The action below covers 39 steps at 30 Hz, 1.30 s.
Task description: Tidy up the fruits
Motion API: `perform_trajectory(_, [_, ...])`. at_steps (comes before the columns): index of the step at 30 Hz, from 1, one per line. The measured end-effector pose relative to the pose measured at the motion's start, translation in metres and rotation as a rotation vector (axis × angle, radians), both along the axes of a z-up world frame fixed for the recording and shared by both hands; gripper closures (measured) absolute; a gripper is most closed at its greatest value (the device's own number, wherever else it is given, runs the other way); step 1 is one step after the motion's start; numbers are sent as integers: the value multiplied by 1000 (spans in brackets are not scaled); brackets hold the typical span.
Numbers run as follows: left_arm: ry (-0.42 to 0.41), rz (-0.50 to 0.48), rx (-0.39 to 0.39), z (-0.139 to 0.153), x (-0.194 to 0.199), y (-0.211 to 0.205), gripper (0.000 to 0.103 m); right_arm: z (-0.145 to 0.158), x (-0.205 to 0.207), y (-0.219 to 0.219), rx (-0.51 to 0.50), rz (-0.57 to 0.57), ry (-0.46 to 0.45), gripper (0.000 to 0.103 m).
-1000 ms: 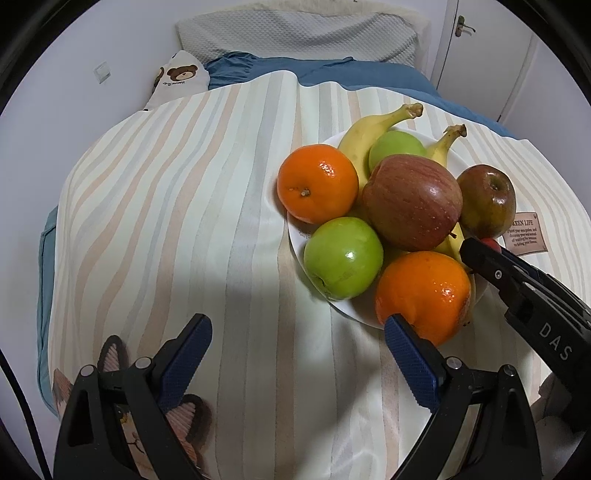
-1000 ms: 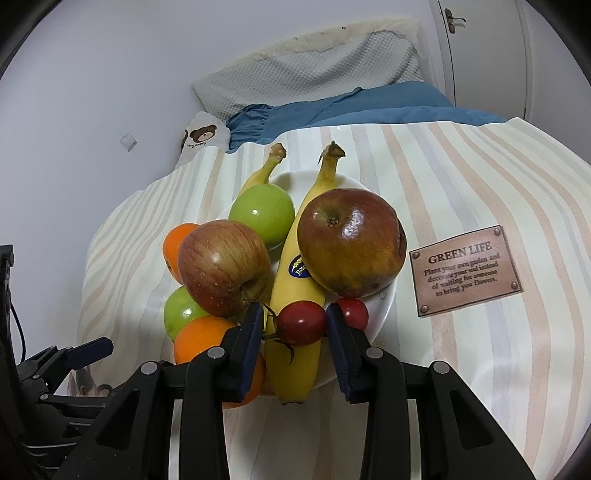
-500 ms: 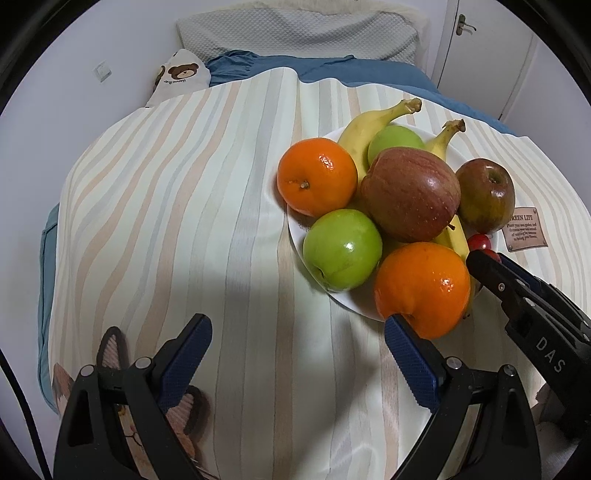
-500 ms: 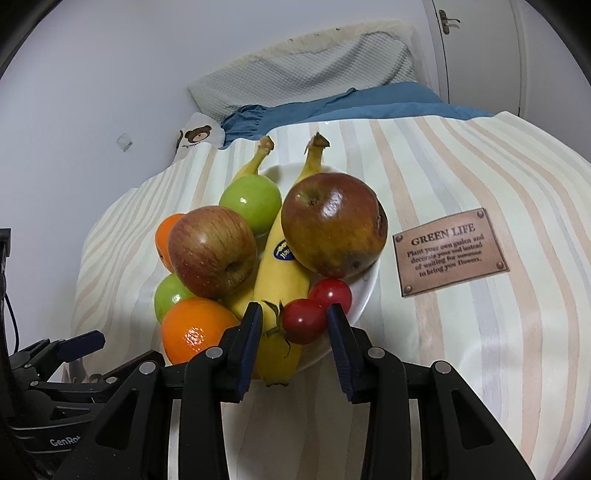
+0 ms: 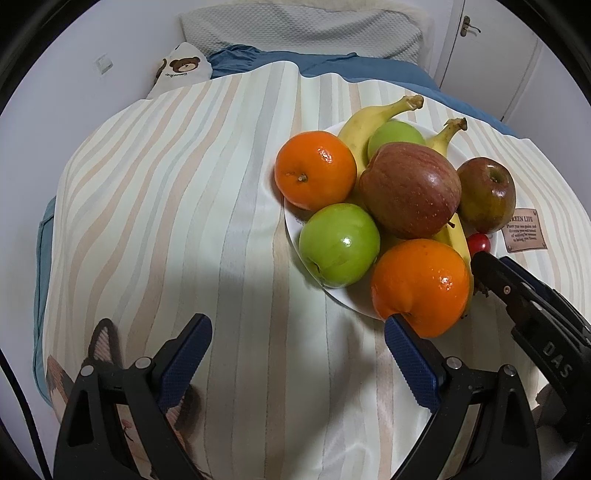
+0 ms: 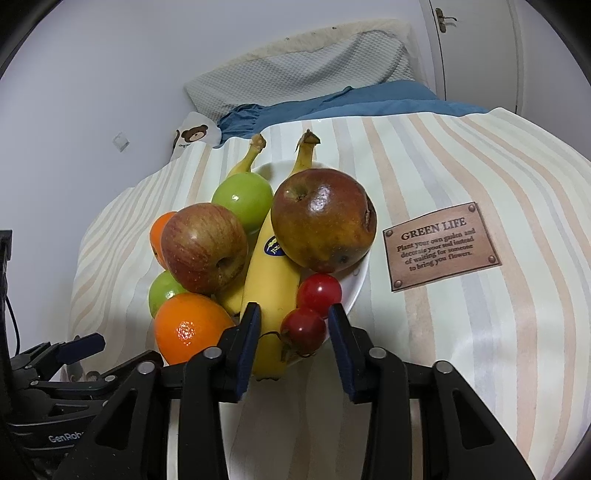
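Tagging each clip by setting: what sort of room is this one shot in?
Most likely a bedroom. The fruit plate sits on a striped cover spread over a bed, with a grey pillow and blue bedding at the far end, and a door handle beyond.

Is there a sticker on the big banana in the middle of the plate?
Yes, the right wrist view shows a small dark blue oval sticker on the banana, between the two apples.

Glossy apples, waxy oranges, glazed white plate, soft matt striped cloth.
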<state>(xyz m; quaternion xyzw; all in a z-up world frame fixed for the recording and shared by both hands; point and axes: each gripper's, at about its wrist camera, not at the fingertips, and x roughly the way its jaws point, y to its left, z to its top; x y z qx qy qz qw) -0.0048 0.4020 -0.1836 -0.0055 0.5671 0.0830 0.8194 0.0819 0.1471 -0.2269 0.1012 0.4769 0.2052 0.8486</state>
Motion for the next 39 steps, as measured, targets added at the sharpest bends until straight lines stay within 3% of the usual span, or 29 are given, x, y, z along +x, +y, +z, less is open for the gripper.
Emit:
perform_trajectory(5, [-3, 8, -8, 0, 3, -1, 7, 6, 2, -5, 7, -4, -3, 40])
perform_trajectory(7, [-4, 9, -1, 2, 4, -2, 7, 8, 2, -6, 1, -5, 5, 31])
perform_trajectory(9, [-9, 10, -6, 4, 2, -2, 7, 11, 2, -8, -11, -10, 19, 15])
perform_trajectory(12, [-13, 14, -10, 8, 0, -2, 7, 18, -1, -14, -57, -20, 28, 7])
perform_trajectory(22, [-72, 33, -5, 55, -24, -2, 7, 56, -24, -42, -178, -78, 51, 4])
perform_trajectory(29, [-123, 16, 16, 124, -64, -16, 7, 131, -67, -57, -227, -60, -25, 3])
perform_trajectory(33, [-141, 1, -18, 161, -91, -24, 7, 185, -107, -60, -252, -22, -89, 1])
perform_trajectory(39, [-196, -26, -3, 215, -138, -40, 7, 238, -156, -67, -244, 6, -125, 1])
